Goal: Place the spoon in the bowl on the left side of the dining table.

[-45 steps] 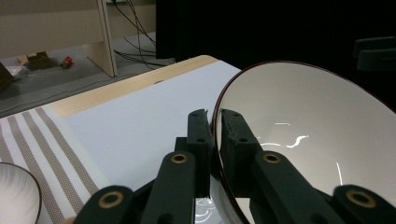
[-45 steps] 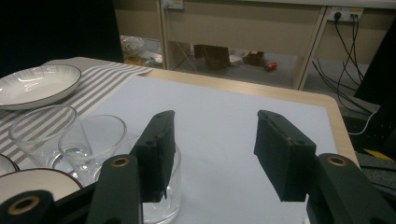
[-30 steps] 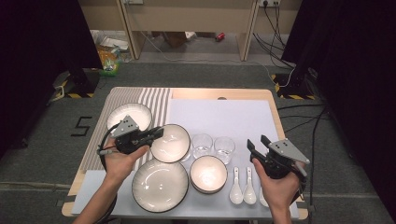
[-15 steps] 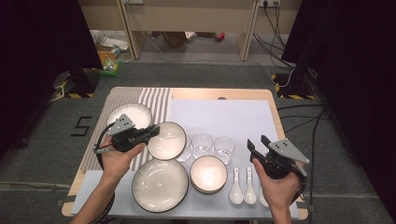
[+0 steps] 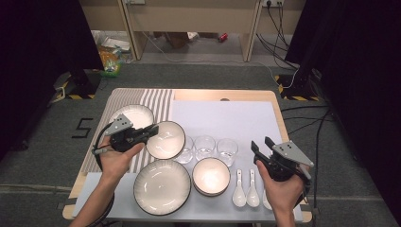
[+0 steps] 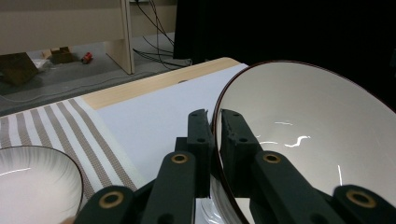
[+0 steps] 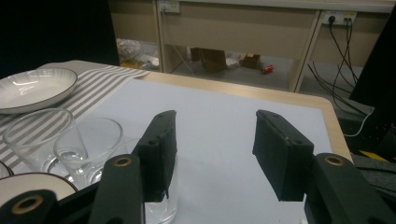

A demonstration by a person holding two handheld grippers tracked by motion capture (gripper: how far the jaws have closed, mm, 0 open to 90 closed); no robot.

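Note:
My left gripper [image 5: 152, 128] is shut on the near rim of a white bowl with a dark edge [image 5: 165, 139]. It holds the bowl tilted above the table's left half. In the left gripper view the jaws of the left gripper [image 6: 214, 123] pinch that rim, and the bowl [image 6: 303, 135] fills the right side. My right gripper [image 5: 261, 143] hovers at the front right, beside three glasses. It is open, its jaws have just been closing slightly, and nothing is between them. In the right gripper view the right gripper [image 7: 215, 116] points across the white mat [image 7: 224, 116].
A shallow plate [image 5: 134, 115] lies on the striped mat [image 5: 156, 99]. A wide plate [image 5: 162, 186] and a small bowl [image 5: 210, 175] sit at the front. Three glasses [image 5: 204, 146] stand in a row mid-table. White spoons [image 5: 239, 191] lie before my right hand.
My left gripper and its bowl have drifted a little to the left. The right hand has stayed where it was.

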